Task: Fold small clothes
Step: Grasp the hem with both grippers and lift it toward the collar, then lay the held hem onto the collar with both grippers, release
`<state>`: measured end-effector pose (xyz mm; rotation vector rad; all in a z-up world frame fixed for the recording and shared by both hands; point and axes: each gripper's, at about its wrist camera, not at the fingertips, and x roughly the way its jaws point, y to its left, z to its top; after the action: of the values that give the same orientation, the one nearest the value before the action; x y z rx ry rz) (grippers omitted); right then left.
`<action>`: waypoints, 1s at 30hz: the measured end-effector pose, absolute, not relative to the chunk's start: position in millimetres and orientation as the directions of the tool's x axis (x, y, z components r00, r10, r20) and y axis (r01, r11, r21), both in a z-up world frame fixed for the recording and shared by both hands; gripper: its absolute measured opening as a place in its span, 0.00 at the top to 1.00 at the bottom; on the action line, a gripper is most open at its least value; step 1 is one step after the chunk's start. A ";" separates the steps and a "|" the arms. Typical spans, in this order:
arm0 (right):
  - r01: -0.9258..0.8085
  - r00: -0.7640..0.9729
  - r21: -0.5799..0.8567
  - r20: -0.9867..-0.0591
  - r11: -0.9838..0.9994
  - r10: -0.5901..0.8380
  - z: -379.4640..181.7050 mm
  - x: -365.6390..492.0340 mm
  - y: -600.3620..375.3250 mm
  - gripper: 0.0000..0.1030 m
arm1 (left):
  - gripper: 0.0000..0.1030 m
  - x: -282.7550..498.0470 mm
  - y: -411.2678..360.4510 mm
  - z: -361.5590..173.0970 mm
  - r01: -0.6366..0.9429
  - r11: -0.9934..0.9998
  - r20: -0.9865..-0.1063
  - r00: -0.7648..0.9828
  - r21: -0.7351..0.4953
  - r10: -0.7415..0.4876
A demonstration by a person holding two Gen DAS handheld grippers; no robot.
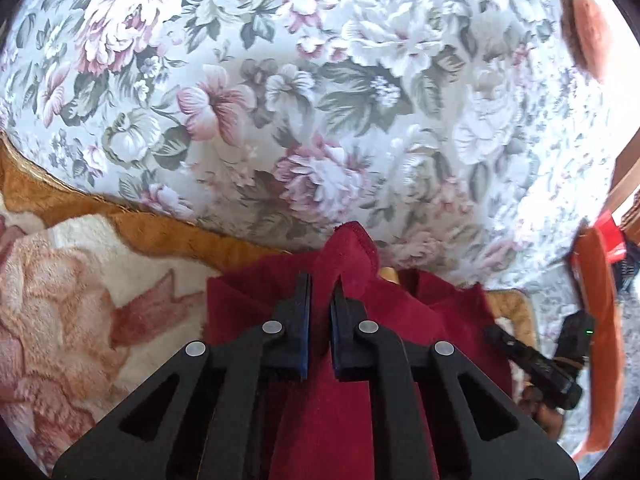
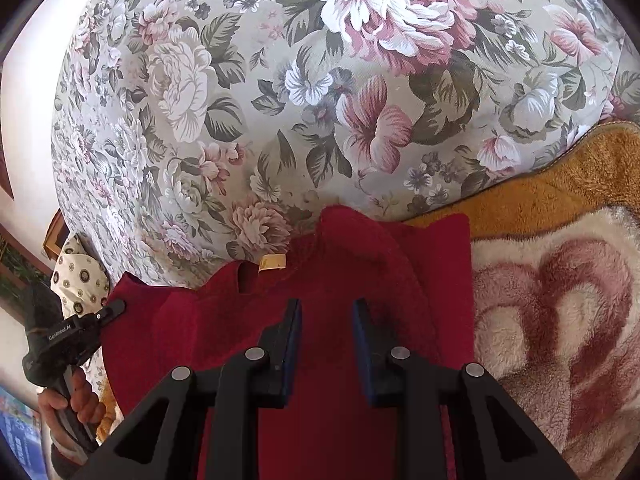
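Under both grippers: one red garment point(image 2: 340, 264) is lying on a blanket point(image 2: 560, 320), at 6 o'clock from one floral cushion point(image 2: 280, 100).
Left gripper point(image 1: 320, 292): jaws are pinching a garment fold.
Right gripper point(image 2: 326, 320): jaws are standing apart, gripping nothing.

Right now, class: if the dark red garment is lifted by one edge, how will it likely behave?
The dark red garment probably flops: it lies in soft folds. It looks fuzzy, so likely not slippery. A bunched ridge stands at the left gripper, suggesting it creases easily.
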<state>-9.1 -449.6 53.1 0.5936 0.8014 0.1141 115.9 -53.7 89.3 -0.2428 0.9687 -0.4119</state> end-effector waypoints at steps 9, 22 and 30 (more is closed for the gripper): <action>0.165 0.718 0.278 -0.692 0.946 0.078 81.3 2.2 -459.6 0.56 | 0.94 129.6 -39.9 31.5 0.137 0.922 -0.818 0.428 -0.362 -0.384; 0.173 0.660 0.175 -0.751 0.969 0.018 59.1 58.4 -460.1 0.94 | 0.93 146.3 -59.2 34.7 0.147 0.932 -0.812 0.459 -0.331 -0.361; 0.185 0.623 0.124 -0.782 0.975 -0.018 66.3 46.8 -452.3 0.78 | 0.67 134.7 -46.1 46.9 0.155 0.944 -0.822 0.465 -0.290 -0.329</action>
<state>46.8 -452.3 66.3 0.2003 0.8916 -0.1173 134.7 -46.1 46.9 -0.1844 1.0470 -0.2991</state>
